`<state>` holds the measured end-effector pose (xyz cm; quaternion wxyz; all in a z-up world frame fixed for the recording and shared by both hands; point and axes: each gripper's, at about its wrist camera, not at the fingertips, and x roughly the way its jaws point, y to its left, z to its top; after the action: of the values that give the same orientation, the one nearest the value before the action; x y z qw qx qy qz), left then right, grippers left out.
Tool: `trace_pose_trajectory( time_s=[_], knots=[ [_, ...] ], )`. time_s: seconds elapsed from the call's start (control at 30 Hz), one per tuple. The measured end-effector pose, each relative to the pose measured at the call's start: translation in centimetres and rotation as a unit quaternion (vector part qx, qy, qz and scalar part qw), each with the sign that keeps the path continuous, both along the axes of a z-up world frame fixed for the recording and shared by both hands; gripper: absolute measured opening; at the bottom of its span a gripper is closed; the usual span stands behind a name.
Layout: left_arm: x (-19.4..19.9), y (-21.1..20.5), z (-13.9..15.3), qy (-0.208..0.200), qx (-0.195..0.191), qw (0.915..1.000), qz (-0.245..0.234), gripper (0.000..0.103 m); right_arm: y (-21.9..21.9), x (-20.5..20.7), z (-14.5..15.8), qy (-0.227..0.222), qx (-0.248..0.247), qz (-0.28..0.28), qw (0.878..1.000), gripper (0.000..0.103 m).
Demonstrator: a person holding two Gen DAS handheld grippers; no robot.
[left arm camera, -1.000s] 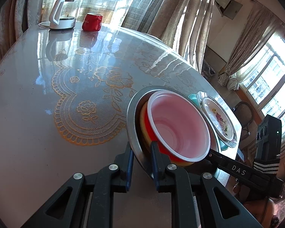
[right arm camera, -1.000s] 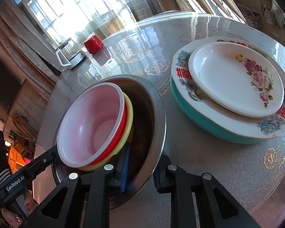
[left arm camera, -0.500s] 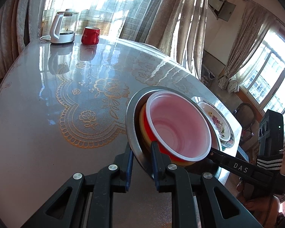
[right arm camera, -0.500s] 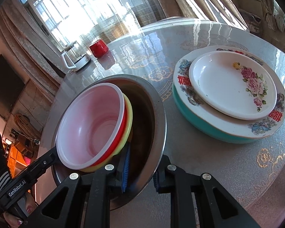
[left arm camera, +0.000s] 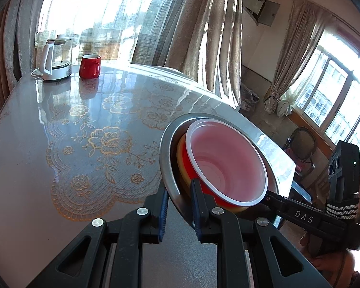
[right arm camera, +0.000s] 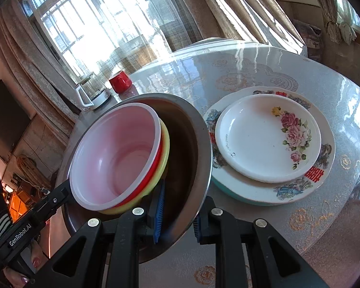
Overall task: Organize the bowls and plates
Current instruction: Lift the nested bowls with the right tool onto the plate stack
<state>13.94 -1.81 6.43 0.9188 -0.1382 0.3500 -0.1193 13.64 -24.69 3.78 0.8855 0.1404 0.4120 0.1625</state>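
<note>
My left gripper (left arm camera: 178,210) and right gripper (right arm camera: 176,212) each pinch the steel bowl's (right arm camera: 192,144) rim; it seems lifted, plastic bowls (right arm camera: 117,156) nested between.

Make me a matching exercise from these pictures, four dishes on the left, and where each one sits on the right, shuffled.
1. pink bowl
2. steel basin
3. small rose plate
4. red mug

A. beside the kettle
B. on the large plate
C. clamped at its rim by both tongs
D. nested on the red and yellow bowls

Pairs: 1-D, 2-C, 3-B, 4-A
</note>
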Motion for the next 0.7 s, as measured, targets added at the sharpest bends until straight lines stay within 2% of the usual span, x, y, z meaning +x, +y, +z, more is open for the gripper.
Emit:
trace_pose_trajectory(
  time_s=[0.33,0.7],
  knots=[
    [3.7,-4.8,0.9,-0.004,0.003,0.9995,-0.031,0.019,-4.7,1.3,1.2,-0.013,-0.010,-0.043,0.999,0.020],
    [7.4,-10.1,-0.5,0.017,0.006,0.9988,-0.047,0.019,-9.5,3.8,0.9,-0.006,-0.038,-0.074,0.996,0.020]
  ],
)
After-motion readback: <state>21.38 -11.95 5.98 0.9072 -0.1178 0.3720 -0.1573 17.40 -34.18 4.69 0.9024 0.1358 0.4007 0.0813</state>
